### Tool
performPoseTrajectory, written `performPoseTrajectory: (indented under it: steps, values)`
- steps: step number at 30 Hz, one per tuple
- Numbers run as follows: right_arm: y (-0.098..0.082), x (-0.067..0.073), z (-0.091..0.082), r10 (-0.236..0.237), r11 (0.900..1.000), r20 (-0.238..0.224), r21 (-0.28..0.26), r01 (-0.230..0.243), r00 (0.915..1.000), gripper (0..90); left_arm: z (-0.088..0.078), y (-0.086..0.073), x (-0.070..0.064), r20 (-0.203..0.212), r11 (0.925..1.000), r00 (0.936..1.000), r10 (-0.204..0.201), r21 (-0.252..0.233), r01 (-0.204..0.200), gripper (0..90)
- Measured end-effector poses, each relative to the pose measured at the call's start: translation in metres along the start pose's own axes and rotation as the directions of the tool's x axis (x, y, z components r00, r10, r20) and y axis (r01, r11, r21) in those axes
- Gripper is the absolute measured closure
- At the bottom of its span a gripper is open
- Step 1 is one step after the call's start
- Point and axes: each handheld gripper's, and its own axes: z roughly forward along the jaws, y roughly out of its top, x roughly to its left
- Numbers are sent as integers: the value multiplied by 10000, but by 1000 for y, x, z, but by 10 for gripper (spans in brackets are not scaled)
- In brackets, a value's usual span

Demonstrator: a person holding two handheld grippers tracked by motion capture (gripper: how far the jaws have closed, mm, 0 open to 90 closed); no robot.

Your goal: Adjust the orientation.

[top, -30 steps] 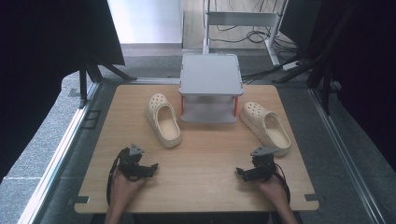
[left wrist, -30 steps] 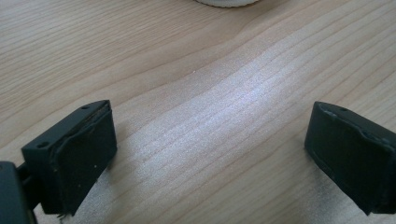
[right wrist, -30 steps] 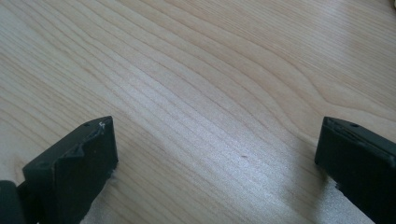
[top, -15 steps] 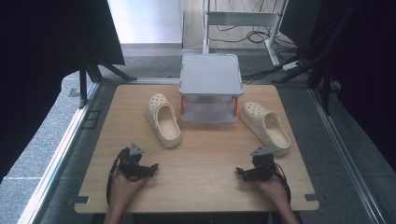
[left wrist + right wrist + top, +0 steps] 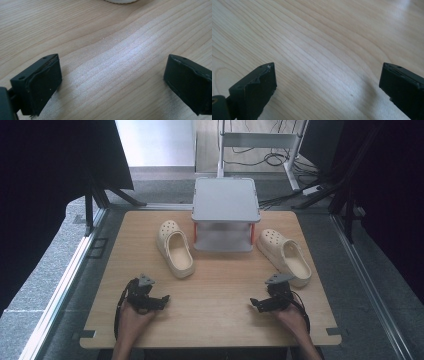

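Pale wood grain runs under both my claws; the table [image 5: 215, 295] sits on a grey carpeted floor with dark curtains at either side. At its far edge stands a small grey two-level rack [image 5: 225, 212] on red legs, with a cream clog on each side of it.

My left gripper [image 5: 160, 301] rests near the table's front edge with its jaws spread wide, nothing between them but bare board. My right gripper [image 5: 256, 304] is spread the same way and just as empty. The left clog [image 5: 175, 248] lies sole down ahead of my left claw, toe toward the far edge, heel opening toward me; in the left gripper view a sliver of it [image 5: 120, 1] shows at the top. The right clog [image 5: 285, 256] lies near my right claw, angled, also sole down.

I judge these foam clogs to be light, springy and a little slick, so a hard squeeze would only dent them. I would take each by the side wall of the heel opening, one jaw inside and one outside, where the rim is stiffest. Gripping the rounded toe would likely let it slip out.
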Motion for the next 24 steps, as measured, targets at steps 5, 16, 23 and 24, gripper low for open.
performPoseTrajectory:
  steps: [5,16,23,24]
  values:
    - [16,4,0,-244,9997,-289,-85,242,9993,7,0,0,0,-1,10000,10000,3,-1,-3,14]
    - [59,9,12,-628,9975,-902,-381,595,9939,0,0,0,0,-1,10000,10000,0,3,0,14]
    - [99,17,29,-900,9953,-1469,-495,835,9850,80,0,0,0,-4,10000,10000,28,3,-28,14]
    - [105,19,32,-873,9956,-1523,-481,809,9845,94,0,0,0,-1,10000,10000,1,4,-1,14]
